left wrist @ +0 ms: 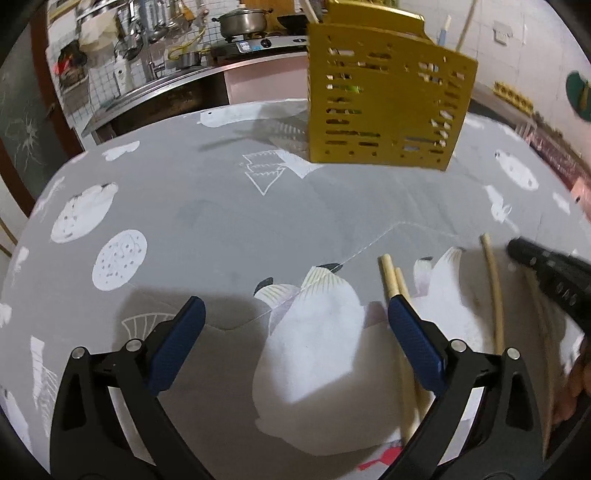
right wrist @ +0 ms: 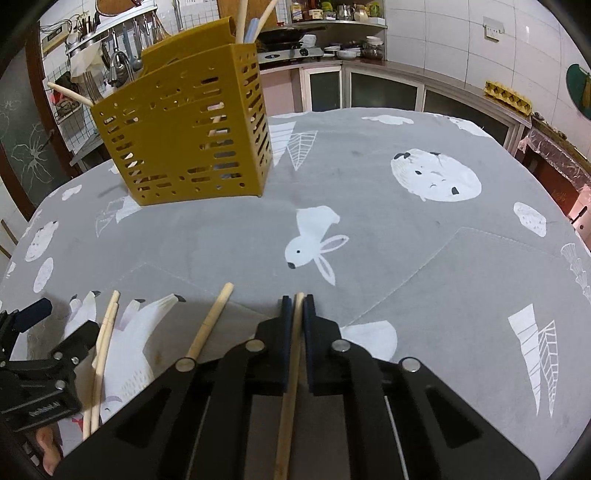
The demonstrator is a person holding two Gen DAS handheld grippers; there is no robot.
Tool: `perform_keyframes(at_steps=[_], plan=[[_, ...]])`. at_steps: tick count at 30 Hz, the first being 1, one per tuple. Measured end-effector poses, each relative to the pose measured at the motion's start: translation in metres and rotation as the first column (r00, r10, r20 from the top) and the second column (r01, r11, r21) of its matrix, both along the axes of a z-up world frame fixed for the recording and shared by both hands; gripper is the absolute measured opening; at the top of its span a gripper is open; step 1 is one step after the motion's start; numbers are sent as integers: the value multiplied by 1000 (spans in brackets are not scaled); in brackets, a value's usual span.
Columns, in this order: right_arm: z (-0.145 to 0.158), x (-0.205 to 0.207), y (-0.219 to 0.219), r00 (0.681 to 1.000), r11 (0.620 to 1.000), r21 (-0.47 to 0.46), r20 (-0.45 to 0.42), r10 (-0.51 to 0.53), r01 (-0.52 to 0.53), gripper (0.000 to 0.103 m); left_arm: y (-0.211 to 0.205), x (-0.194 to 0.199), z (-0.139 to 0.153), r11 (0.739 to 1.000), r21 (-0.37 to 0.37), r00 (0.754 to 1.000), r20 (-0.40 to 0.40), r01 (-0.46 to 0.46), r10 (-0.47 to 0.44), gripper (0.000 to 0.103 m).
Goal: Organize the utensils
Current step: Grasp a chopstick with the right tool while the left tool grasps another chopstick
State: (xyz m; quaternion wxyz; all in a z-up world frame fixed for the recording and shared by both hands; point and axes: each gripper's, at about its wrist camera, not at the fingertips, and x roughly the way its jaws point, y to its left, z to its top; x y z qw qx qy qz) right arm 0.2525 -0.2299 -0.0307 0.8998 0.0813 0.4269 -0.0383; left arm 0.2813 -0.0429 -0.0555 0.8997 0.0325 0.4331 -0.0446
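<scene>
Right wrist view: the right gripper (right wrist: 298, 301) pinches one wooden chopstick (right wrist: 291, 362), well short of the yellow slotted utensil holder (right wrist: 177, 147). Nearer that holder's left side, the left gripper (left wrist: 295, 321) hangs spread, empty, beside a chopstick pair (left wrist: 393, 280) on the grey tablecloth (right wrist: 406, 240).

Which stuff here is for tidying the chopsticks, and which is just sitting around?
For the job:
chopstick in the right gripper
loose chopsticks on the tablecloth
yellow holder
left gripper, open

Just around:
pot
egg carton
</scene>
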Motion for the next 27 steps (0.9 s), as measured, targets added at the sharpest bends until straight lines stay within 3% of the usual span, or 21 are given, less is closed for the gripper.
perform_keyframes(at_steps=[2,7,11,16,19,21,23,27], plan=[[0,0,-1,1000,1000,9,1,0,0,7,-3,-1,1,1000,-13,1000,-3,8,-8,96],[-1,-1,-2,1000,1000,20,4,-2,1,7,-11,-6,-3,999,35,1000,2,23,-23,96],[-1,-1,-2,1000,1000,23,5,-5,5,7,-8,-3,-4,1000,15,1000,-18,26,-26,95],[-1,-1,1,1000,1000,-2,5,-5,5,7,-14,12,-9,1000,10,999,-46,24,-23,88],[-1,-1,2,1000,1000,1,5,-5,5,7,-17,20,-6,1000,-3,999,-49,25,-25,71],[-1,-1,2,1000,1000,4,6,-6,6,7,-20,23,-3,999,-9,998,-50,31,-31,49],[-1,-2,2,1000,1000,4,7,-6,6,7,-23,27,-1,999,-22,998,-58,32,-33,36],[-1,-2,3,1000,1000,-1,7,-10,10,7,-27,31,0,999,-26,997,-65,34,-36,24]])
